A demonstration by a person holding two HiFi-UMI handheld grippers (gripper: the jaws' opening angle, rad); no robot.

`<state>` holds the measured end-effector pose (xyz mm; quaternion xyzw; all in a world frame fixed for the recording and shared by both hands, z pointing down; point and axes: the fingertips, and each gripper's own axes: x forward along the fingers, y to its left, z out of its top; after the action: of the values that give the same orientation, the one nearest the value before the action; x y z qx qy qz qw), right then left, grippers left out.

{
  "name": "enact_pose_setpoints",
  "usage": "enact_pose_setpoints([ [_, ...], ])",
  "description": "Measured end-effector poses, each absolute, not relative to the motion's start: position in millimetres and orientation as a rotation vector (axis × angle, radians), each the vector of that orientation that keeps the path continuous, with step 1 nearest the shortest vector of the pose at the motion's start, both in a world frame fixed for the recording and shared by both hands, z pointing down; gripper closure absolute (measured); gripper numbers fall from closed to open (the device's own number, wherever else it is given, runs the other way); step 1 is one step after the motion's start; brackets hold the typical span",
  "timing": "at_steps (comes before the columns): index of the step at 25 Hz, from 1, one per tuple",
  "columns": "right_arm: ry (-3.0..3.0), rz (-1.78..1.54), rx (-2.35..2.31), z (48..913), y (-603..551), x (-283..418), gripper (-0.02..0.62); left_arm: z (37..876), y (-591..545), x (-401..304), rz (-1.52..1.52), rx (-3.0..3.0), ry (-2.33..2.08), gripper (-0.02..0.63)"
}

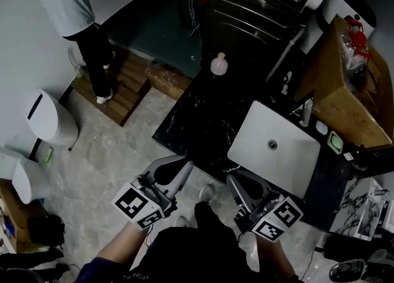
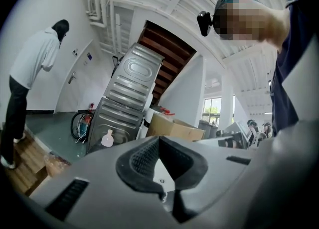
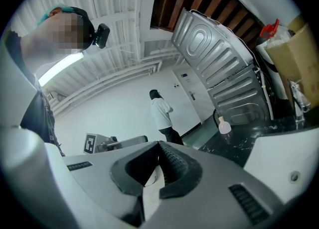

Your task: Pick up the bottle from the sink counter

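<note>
A small pale bottle with a white cap stands upright at the far corner of the black marble sink counter; it also shows as the bottle and the bottle in the two gripper views. Both grippers hang low in front of the counter's near edge, far from the bottle. My left gripper is shut with nothing in it, its pads meeting at the tip. My right gripper is likewise shut and empty.
A white basin is set in the counter at right, with a faucet behind it. A cardboard box stands far right. A ribbed metal panel leans behind the bottle. A person stands on wooden boards far left. White bins sit on the floor.
</note>
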<state>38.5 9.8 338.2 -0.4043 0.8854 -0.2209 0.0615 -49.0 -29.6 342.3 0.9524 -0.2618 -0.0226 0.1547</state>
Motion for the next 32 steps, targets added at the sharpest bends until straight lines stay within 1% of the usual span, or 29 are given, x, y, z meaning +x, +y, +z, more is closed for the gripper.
enact_pose_setpoints([
  [16, 2.687, -0.749, -1.157, 359.4, -88.4, 100.6, 0.577, 364.9, -130.3, 17.2, 0.007, 2.701, -0.8, 0.598],
  [25, 2.69, -0.772, -1.146, 367.6, -116.8, 112.4, 0.577, 378.3, -159.0, 36.3, 0.057, 2.697, -0.79, 0.598],
  [32, 2.686, -0.777, -1.163, 372.0, -134.0, 114.4, 0.577, 388.2, -180.7, 37.7, 0.086, 2.697, -0.79, 0.598],
])
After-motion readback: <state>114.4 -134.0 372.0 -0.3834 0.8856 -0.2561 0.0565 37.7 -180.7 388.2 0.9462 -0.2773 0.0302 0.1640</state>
